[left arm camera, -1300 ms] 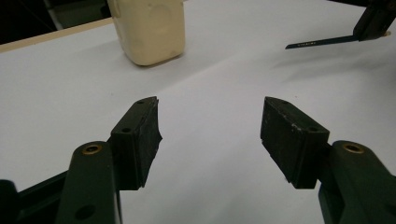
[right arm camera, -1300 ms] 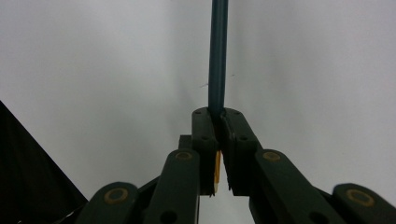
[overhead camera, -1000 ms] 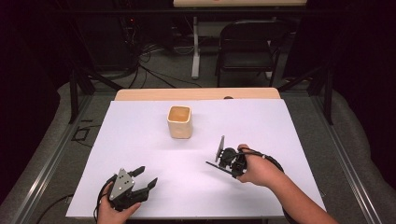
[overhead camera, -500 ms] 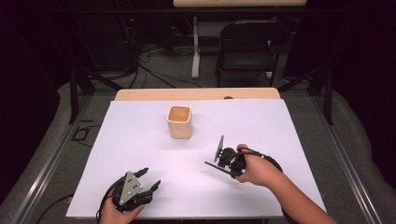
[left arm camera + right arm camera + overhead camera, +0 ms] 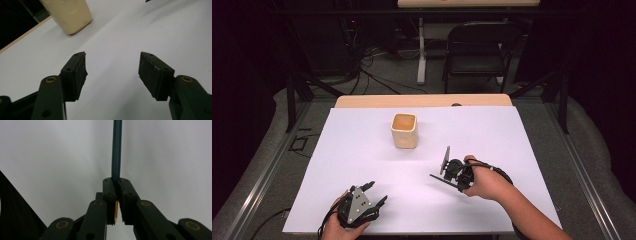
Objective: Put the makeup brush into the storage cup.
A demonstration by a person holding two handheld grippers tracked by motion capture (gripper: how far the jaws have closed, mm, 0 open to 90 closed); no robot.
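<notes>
A cream, square-sided cup [image 5: 404,131] stands upright on the white table top [image 5: 512,135], slightly behind centre. In the left gripper view the cup [image 5: 70,15] lies ahead at the upper left. My left gripper [image 5: 378,192] rests near the front left edge, its jaws wide apart with only bare table between them [image 5: 112,65]. My right gripper [image 5: 449,178] lies right of centre, turned on its side. It is shut on a thin dark blue stick [image 5: 116,150], which pokes out leftward, low over the table [image 5: 437,177]. A yellow bit shows between the pads.
A wooden strip [image 5: 422,101] edges the table's far side. Beyond it stand a black folding chair [image 5: 479,50], a desk leg and loose cables on the floor. Dark frame legs [image 5: 294,95] flank the table at both sides.
My left gripper has slipped a little toward the near edge. The right gripper and its stick have not moved, and the cup stands where it was.
</notes>
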